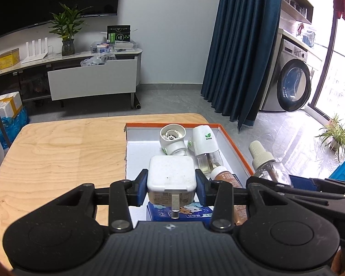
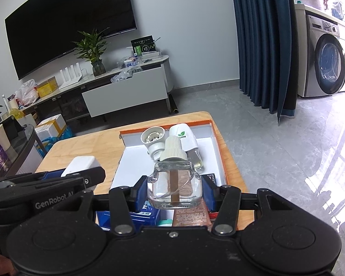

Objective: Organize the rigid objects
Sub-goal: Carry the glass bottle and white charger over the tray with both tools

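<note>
Partway done: two white plug-in units (image 1: 186, 141) already in orange-edged tray (image 1: 238, 148) ahead of both tools; left gripper (image 1: 171, 185) pinching white charger (image 1: 170, 176), right gripper (image 2: 175, 189) pinching clear refill bottle (image 2: 173, 184), neither yet placed.

White charger (image 1: 171, 176) and clear bottle (image 2: 174, 186) held above orange-rimmed box (image 1: 235, 147).

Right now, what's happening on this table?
A person holds two tongs over an orange-rimmed box on a wooden table. The left tongs are shut on a white power adapter; the right tongs grip a clear refill bottle. Two white plug-in diffusers already lie in the box.
</note>
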Action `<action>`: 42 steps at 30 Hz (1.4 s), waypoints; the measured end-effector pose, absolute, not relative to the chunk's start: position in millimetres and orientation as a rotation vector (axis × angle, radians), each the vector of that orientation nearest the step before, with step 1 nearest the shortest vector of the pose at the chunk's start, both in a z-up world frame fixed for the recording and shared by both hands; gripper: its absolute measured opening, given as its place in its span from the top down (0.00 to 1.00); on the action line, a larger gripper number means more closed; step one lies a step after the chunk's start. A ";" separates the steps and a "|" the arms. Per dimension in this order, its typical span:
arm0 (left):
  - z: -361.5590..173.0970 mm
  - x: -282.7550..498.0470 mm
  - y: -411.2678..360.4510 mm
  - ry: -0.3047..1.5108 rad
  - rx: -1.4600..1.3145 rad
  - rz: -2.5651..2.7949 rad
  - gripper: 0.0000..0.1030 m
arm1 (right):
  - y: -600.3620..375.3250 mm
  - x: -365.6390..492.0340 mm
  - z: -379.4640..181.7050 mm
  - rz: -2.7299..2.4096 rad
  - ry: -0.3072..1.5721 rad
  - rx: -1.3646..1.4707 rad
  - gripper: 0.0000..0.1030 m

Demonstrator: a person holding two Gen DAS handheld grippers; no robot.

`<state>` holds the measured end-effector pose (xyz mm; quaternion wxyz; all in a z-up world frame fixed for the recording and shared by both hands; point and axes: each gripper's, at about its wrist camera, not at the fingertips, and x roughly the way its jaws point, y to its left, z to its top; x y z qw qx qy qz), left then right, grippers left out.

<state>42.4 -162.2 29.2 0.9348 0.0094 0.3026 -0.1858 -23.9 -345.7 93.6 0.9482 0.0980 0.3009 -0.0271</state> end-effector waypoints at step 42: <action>22.0 53.3 -161.3 0.641 0.018 -0.375 0.59 | -340.0 -9.1 73.2 -0.037 0.679 0.203 0.42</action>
